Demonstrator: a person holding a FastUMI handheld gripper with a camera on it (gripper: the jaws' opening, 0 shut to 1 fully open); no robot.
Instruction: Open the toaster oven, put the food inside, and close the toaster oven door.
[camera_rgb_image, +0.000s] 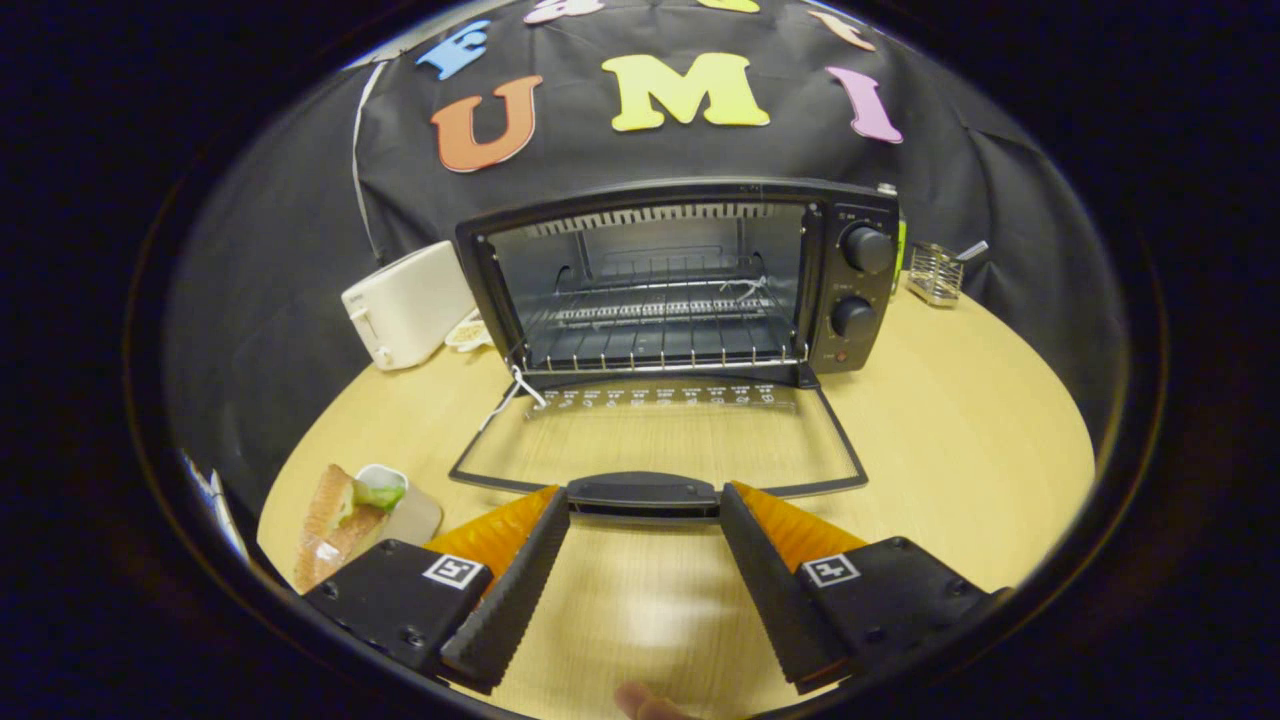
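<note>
The toaster oven (680, 280) is standing open at twelve o'clock from the gripper (645, 515), its glass door (655, 440) lying flat on the wooden surface (960, 430) with the door handle (643, 494) pointing back toward the fingers. The gripper is sitting spread apart, clamping nothing; its fingertips are flanking the two ends of the handle, and whether they are touching it cannot be told. The wire rack (655, 335) inside is showing bare. The food, a sandwich (335, 520) with a green filling, is lying at about nine o'clock from the gripper, just beside the left finger and against a small white cup (400, 500). A white toaster (405, 305) is standing at ten o'clock beside the oven, and a wire basket (935, 272) at two o'clock (neither concerns the job). Judgement: opening is looking complete and fetching the food is the step in hand. To do it well, the gripper should be backing clear of the handle without dragging the door upward, then swinging toward nine o'clock, straddling the sandwich across its narrow width and pinching gently so the filling is not squeezing out. The cup is crowding that approach and could be getting knocked.
</note>
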